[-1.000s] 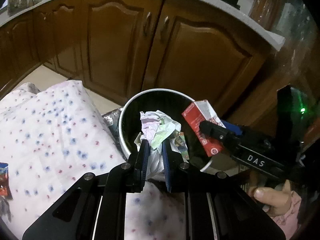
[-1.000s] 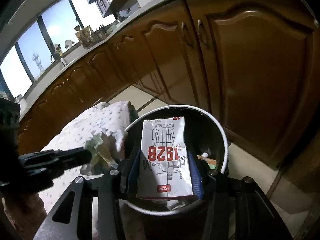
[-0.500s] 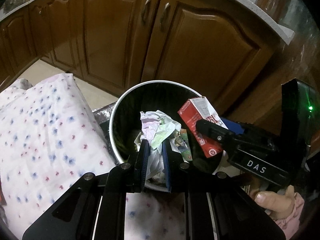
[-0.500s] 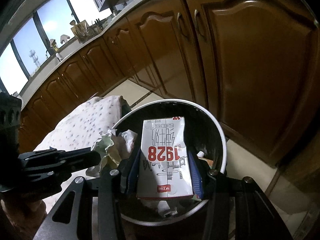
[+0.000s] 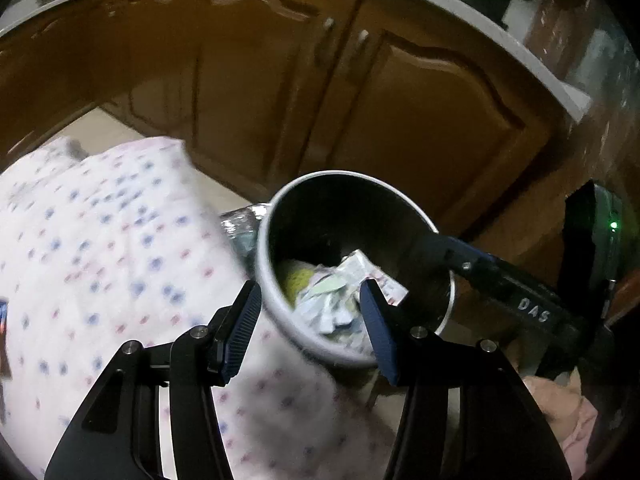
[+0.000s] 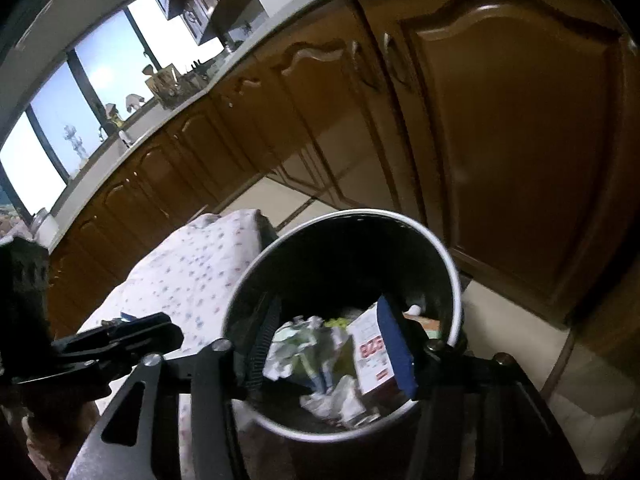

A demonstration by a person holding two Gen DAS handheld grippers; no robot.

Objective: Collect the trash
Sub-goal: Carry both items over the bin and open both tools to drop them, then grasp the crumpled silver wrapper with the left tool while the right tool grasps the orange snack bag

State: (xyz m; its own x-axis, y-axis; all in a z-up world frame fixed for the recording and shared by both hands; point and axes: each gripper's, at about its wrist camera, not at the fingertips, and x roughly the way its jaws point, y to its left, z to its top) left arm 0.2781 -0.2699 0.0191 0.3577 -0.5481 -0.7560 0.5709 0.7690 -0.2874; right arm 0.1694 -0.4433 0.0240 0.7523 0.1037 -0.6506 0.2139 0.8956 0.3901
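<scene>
A round bin with a white rim (image 5: 340, 174) (image 6: 360, 213) stands on the floor beside a cloth-covered table. My left gripper (image 5: 309, 286) hovers over its near rim; its jaws are opening and nothing is between them. The crumpled paper (image 5: 328, 300) (image 6: 296, 344) lies inside the bin. My right gripper (image 6: 330, 300) also hangs over the bin with its jaws opening. The white milk carton (image 6: 372, 356) lies tilted in the bin beside the right finger, and the left finger is clear of it. From the right side, the right gripper (image 5: 436, 244) reaches over the bin's rim.
A floral cloth (image 5: 100, 248) (image 6: 192, 272) covers the table left of the bin. Brown cabinet doors (image 5: 420, 120) (image 6: 520, 140) stand close behind it. Crinkled foil (image 5: 240, 224) sits between cloth and bin. A hand in a pink sleeve (image 5: 560, 404) holds the right gripper.
Both grippers have opened. The crumpled paper left the left gripper's jaws and the milk carton left the right gripper's jaws; both now lie in the bin. The left view shifted and blurred.
</scene>
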